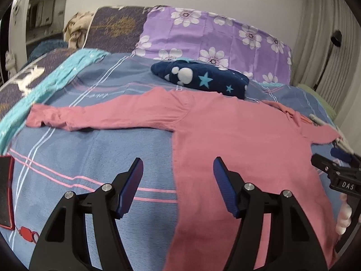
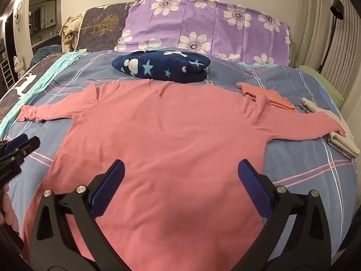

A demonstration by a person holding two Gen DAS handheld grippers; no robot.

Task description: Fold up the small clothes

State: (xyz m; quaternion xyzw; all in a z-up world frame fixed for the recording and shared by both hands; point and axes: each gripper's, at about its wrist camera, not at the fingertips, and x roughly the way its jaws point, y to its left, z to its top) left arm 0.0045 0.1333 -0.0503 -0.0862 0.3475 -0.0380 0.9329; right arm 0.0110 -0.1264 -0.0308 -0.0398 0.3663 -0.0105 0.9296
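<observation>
Left wrist view: the left gripper (image 1: pixel 178 164) has its 2 fingers spread with nothing between them, above the left edge of a pink shirt (image 1: pixel 237 140) lying flat on a bed (image 1: pixel 90 149).

Right wrist view: the right gripper (image 2: pixel 180 169), fingers wide apart and empty, hangs over the shirt's (image 2: pixel 162 135) lower middle.

The shirt (image 2: pixel 171 140) across the middle of the frame is plain salmon pink. Under it, the bedsheet (image 2: pixel 315 180) is dusty blue with thin pink and white check lines. At the upper centre a folded blanket (image 2: pixel 162 67) is navy with white shapes and pale blue stars. Behind it, the pillow (image 2: pixel 214 24) is lilac with white flowers. At the bottom, each tool (image 2: pixel 180 178) is black with blue pads (image 2: pixel 108 187).
</observation>
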